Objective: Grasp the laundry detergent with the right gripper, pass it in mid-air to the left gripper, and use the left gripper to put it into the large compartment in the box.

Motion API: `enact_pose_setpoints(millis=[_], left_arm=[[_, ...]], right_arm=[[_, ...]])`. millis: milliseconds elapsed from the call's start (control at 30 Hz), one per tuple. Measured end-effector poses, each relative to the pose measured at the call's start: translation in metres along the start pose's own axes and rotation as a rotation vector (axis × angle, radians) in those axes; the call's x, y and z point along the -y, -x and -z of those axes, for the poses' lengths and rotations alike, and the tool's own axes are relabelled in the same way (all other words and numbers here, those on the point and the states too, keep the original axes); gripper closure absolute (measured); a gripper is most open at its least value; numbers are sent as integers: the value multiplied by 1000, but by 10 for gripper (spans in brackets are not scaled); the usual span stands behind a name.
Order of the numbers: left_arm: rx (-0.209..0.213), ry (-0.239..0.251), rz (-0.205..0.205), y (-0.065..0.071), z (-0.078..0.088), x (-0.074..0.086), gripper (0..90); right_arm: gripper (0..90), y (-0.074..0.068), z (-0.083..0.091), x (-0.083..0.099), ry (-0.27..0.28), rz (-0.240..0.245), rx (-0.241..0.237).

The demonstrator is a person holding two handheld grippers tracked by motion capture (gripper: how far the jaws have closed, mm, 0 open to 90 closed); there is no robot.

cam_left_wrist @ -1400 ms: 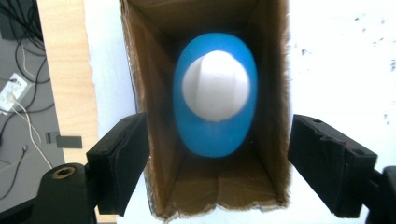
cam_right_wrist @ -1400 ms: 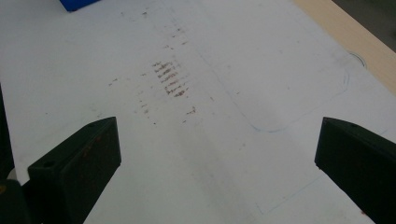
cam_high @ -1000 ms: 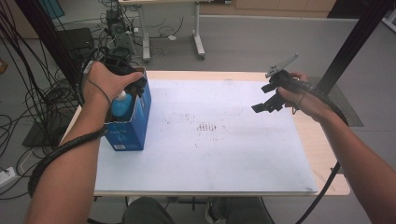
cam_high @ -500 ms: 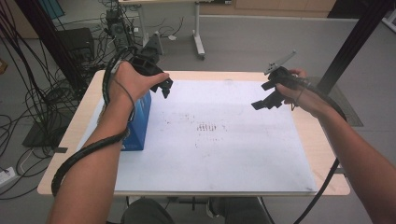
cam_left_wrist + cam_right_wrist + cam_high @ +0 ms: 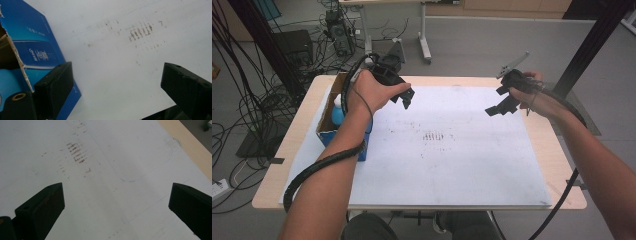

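It was a lab: cable bundles [image 5: 247, 100] sprawled over grey floor, equipment [image 5: 337, 35] beyond the paper-covered worktop [image 5: 562, 195], black rig posts [image 5: 592, 45].

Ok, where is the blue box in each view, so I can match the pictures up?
High view: the blue box stands at the table's left edge, partly behind the left forearm, open at the top.
Left gripper view: it is at the left side, torn rim showing, behind the left jaw.
Right gripper view: none of its blue comes into frame.
Shared landmark: the brown smudges on the white sheet.
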State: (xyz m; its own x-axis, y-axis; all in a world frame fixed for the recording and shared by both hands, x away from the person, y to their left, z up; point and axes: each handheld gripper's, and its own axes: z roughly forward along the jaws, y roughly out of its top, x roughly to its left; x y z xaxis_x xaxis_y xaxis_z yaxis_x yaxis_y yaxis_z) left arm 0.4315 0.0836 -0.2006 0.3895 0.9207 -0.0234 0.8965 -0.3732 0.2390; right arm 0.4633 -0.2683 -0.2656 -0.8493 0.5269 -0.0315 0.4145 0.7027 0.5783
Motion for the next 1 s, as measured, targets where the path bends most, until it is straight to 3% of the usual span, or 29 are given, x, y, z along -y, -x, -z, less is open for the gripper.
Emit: enact_pose_setpoints(millis=[1000], left_arm=[[3,-11,-15,0,-7,0,117]], right_arm=[[2,-1,-6,-5,-31,20,0]])
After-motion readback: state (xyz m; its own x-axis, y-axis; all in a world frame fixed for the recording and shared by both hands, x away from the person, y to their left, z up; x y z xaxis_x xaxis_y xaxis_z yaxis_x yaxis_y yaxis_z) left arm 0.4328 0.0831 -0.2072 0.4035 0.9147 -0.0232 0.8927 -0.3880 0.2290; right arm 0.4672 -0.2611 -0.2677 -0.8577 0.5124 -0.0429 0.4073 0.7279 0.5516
